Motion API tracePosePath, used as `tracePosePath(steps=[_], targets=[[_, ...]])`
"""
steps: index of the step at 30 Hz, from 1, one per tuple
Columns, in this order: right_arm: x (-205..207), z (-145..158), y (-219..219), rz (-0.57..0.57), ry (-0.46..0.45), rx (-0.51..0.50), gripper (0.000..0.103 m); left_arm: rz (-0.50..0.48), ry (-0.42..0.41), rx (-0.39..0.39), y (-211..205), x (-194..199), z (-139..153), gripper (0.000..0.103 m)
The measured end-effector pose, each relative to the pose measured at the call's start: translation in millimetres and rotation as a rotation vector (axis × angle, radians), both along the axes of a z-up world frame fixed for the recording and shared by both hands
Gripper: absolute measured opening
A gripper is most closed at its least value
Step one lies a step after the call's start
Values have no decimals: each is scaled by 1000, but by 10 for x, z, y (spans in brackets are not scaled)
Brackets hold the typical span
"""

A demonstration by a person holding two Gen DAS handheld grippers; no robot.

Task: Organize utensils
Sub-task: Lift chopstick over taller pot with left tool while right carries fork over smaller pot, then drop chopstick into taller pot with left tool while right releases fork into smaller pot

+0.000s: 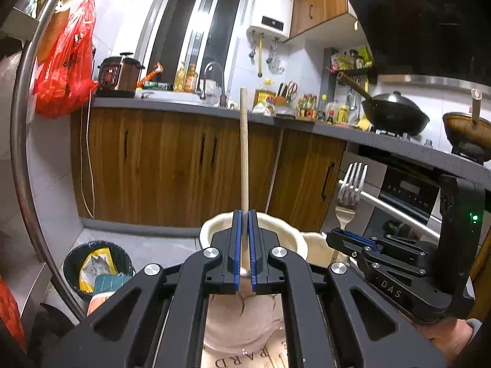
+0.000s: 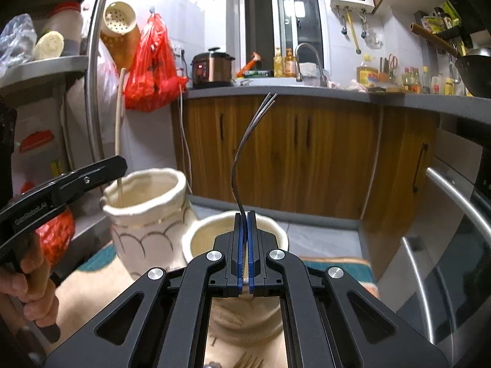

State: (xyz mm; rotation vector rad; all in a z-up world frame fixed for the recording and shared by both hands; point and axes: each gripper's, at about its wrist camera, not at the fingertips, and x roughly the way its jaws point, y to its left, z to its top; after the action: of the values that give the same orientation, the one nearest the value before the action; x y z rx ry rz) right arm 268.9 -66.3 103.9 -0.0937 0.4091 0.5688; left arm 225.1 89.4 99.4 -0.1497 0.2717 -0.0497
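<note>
My left gripper (image 1: 244, 214) is shut on a wooden chopstick (image 1: 244, 150) that stands upright over a cream ceramic jar (image 1: 211, 227). My right gripper (image 2: 244, 214) is shut on a steel fork (image 2: 245, 150), tines up, above a second cream jar (image 2: 199, 236). In the left wrist view the right gripper (image 1: 340, 236) and its fork (image 1: 349, 190) show at the right. In the right wrist view the left gripper (image 2: 119, 168) holds the chopstick (image 2: 119, 116) inside the taller scalloped jar (image 2: 147, 211).
The jars stand on a cloth mat (image 2: 337, 263). Wooden cabinets (image 1: 172, 165) and a grey counter (image 1: 184, 104) lie ahead. An oven (image 1: 408, 193) is right, a metal rack pole (image 1: 24, 116) and red bag (image 1: 64, 61) left, a bin (image 1: 98, 266) below.
</note>
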Motion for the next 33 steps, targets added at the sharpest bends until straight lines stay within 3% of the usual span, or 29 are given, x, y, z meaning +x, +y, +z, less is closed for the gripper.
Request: tracePosePath(steps=[8,18,22,24,26,28,33], targets=[[36,-67,39,6,30,-20,4,31,35,77,-110,43,-37,4],[45,-70,52,-3,37,-24,7,65,42,93,-109,46,-54,7],[27,-56,46,-7,29,-22,18,72,33,82,-95,6,-45,28],[17,-50,33,-6,27,-23,18,75,29,84,-89,-14,-41,35],[13,-47,27,-8,26,-22,19,75,24,83,-75,-34,-33,48],[-5,-43,5,-8,26,-20,26,77,16,80,-54,-71,-30,54],[-85,-38,-96,-8,18,-23,27,83,5,86,6,-193,-9,59]])
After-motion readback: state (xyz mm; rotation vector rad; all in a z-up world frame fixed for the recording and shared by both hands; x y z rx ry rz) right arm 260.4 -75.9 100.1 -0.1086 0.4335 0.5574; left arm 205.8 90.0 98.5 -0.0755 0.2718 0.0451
